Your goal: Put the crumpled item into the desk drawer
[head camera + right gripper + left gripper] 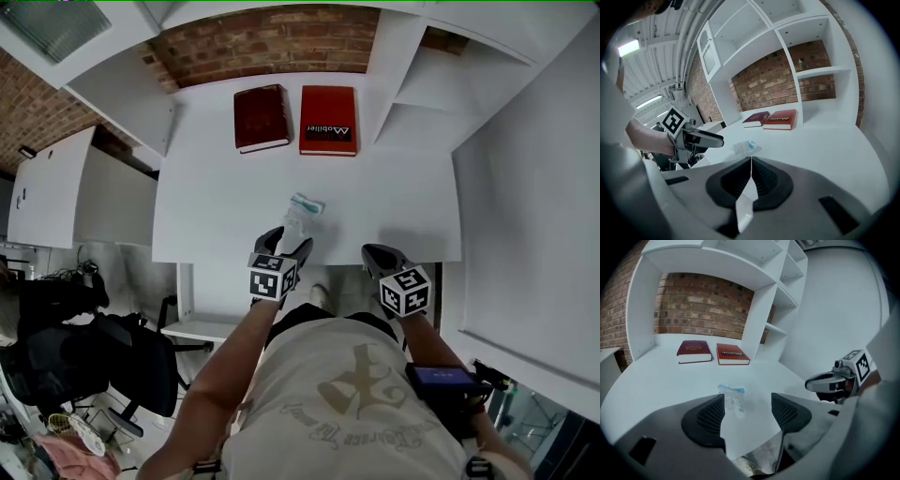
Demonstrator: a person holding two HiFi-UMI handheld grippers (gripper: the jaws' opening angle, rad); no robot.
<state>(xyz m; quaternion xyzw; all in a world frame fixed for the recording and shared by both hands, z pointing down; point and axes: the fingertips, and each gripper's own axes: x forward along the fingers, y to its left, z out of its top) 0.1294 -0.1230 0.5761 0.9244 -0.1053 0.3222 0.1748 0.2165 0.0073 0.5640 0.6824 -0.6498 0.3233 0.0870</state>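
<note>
On the desk (216, 187), the left book (262, 118) and the right book (328, 120) lie just beside each other at the back, before the brick wall (262, 42). The shelves (422, 94) rise at the desk's right rear. The crumpled wrapper (302, 212) lies near the front edge, well apart from the books. The left gripper (286, 239) sits just before it at that edge; the right gripper (380, 255) is further right. A low cabinet (56, 187) stands left of the desk, and an office chair (112, 366) nearer, on the floor.
</note>
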